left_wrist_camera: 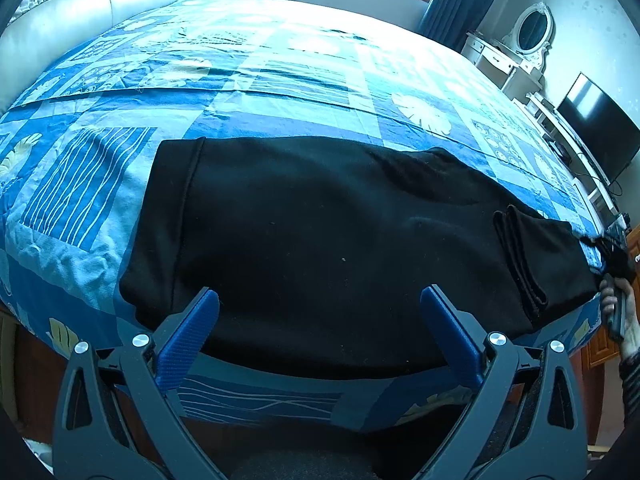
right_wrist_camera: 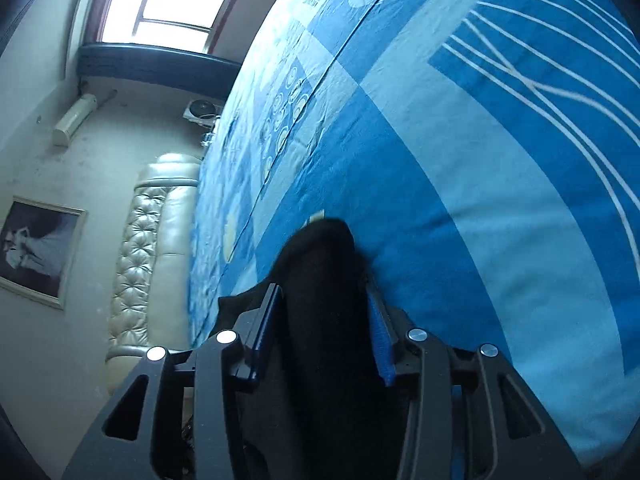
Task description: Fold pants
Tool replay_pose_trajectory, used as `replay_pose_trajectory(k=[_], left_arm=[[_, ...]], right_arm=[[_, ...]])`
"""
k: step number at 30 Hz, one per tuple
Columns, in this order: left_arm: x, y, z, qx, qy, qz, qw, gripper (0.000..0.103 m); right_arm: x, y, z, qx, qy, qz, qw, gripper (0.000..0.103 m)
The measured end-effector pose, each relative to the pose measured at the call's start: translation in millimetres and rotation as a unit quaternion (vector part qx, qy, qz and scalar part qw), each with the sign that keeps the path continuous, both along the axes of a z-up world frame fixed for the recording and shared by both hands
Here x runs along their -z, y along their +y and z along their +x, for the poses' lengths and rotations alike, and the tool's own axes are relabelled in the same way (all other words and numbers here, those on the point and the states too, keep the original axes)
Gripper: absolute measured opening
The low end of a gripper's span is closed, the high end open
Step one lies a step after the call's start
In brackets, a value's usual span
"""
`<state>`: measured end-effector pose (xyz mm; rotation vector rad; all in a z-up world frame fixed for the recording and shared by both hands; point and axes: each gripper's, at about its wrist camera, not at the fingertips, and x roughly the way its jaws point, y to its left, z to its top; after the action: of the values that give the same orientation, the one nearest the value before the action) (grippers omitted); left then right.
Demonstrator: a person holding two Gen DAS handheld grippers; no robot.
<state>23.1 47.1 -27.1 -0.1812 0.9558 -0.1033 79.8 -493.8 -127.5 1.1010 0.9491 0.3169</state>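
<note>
Bed cover (left_wrist_camera: 100, 184): a blue patchwork quilt lay spread over the whole bed and served as the folding surface; it was flat enough that the cloth on it could lie smooth.

Pants (left_wrist_camera: 320, 232): the black pants lay crosswise near the bed's front edge, waistband to the left and legs running right. They looked already doubled, leg on leg, which I judged to be the first fold made, leaving the lengthwise folds to come.

Left gripper (left_wrist_camera: 320, 296): it hovered low over the front edge of the pants with its blue pads spread wide and nothing between them. Its place near the waist end suggested it was set to pin or pick up that end.

Leg cuffs (left_wrist_camera: 520, 264): a ridge of stacked hems showed toward the right end, beyond which the cloth narrowed off the bed's corner.

Right gripper (right_wrist_camera: 324, 300): it was clamped on a bunch of the black cloth at the leg end, close beside the quilt. Holding there probably kept the legs taut and ready to be carried toward the waistband.

Right hand (left_wrist_camera: 618, 312): in the left wrist view it was seen at the far right, wrapped round the tool's handle.

Writing: no brand, label or lettering could be read on the pants, the quilt or the tools.
</note>
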Motion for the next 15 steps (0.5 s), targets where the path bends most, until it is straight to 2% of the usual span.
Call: replay_pose_trajectory(k=[4, 9, 11, 13, 15], left_arm=[[-1, -2, 0, 0.004, -0.003, 0.003, 1.0000, 0.101], [-1, -4, -1, 0.006, -0.001, 0.002, 1.0000, 0.101], [-1, -5, -1, 0.008, -0.002, 0.005, 1.0000, 0.101], [-1, -6, -1, 0.008, -0.002, 0.007, 0.9999, 0.101], [-1, -7, -2, 0.008, -0.003, 0.008, 0.9999, 0.101]], right_arm=[[9, -3, -42, 0.007, -0.005, 0.038, 0.999, 0.045], [22, 0, -73, 0.009, -0.001, 0.064, 0.998, 0.046], [25, 2, -76, 0.018, 0.001, 0.053, 0.998, 0.036], [26, 6, -78, 0.024, 0.007, 0.018, 1.000, 0.029], [23, 9, -76, 0.025, 0.009, 0.008, 1.000, 0.029]])
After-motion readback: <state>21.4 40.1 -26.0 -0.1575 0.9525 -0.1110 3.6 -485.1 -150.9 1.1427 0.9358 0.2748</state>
